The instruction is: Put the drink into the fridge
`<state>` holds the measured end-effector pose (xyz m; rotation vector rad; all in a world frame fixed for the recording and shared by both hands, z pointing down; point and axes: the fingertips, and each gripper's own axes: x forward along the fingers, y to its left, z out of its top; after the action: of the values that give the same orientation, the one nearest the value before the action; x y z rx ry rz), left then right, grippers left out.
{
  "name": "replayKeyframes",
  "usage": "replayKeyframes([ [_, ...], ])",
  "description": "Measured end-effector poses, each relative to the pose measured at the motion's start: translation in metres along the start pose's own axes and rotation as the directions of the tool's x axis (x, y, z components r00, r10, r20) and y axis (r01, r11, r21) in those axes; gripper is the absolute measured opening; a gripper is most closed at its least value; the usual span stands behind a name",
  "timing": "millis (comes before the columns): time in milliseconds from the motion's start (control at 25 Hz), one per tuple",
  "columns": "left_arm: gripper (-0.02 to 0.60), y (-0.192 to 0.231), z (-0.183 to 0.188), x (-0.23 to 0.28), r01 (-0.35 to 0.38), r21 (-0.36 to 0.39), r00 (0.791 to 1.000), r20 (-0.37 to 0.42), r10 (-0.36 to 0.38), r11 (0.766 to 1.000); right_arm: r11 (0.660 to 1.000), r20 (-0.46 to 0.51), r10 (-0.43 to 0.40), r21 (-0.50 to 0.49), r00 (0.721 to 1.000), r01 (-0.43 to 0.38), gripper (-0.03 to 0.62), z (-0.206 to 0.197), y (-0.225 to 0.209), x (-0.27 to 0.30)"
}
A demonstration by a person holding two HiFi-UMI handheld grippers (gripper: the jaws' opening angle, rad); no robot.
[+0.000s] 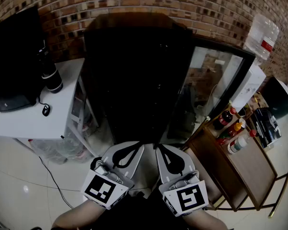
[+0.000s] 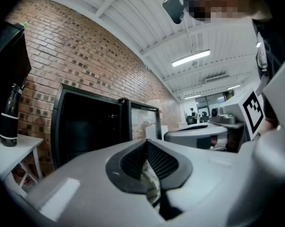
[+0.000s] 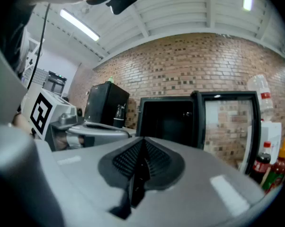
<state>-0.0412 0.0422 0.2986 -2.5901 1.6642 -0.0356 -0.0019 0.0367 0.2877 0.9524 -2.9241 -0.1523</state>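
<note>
Currently the left hand-held gripper [image 1: 138, 146] and right hand-held gripper [image 1: 160, 148] are pressed together, empty, facing the open fridge [image 1: 134, 80]. The likely drink, a dark bottle [image 1: 224, 119], stands on the wooden desk [image 1: 251, 169] to the right. A careless grab could topple the neighbouring sauce bottles [image 1: 237, 128].

White table [image 1: 34, 123] at left: black monitor [image 1: 15, 56], black flask [image 1: 51, 78], mouse [image 1: 46, 110]. Brick wall [image 1: 134, 4] behind. Water dispenser [image 1: 249, 85] at right, jug [image 1: 262, 35] atop.
</note>
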Motion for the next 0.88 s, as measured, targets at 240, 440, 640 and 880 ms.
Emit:
replayKeyframes([
  [240,0.005,-0.012,0.008,0.024,0.015,-0.009,1.0,0.01,-0.015,1.0,1.0,0.025,-0.011,-0.016,1.0,0.011,0.0,0.002,-0.025,0.0],
  [440,0.005,-0.046,0.008,0.057,0.124,-0.008,0.992,0.011,-0.124,0.992,0.991,0.009,-0.137,-0.003,0.991,0.137,0.003,-0.005,-0.068,-0.029],
  [640,0.005,-0.082,0.009,0.093,0.229,-0.012,0.973,0.024,-0.228,0.973,0.963,-0.051,-0.27,-0.008,0.962,0.27,0.046,-0.022,-0.119,-0.068],
  [880,0.005,-0.133,0.013,0.136,0.353,-0.01,0.935,0.036,-0.353,0.935,0.903,-0.092,-0.427,-0.007,0.899,0.429,0.081,-0.034,-0.18,-0.121],
])
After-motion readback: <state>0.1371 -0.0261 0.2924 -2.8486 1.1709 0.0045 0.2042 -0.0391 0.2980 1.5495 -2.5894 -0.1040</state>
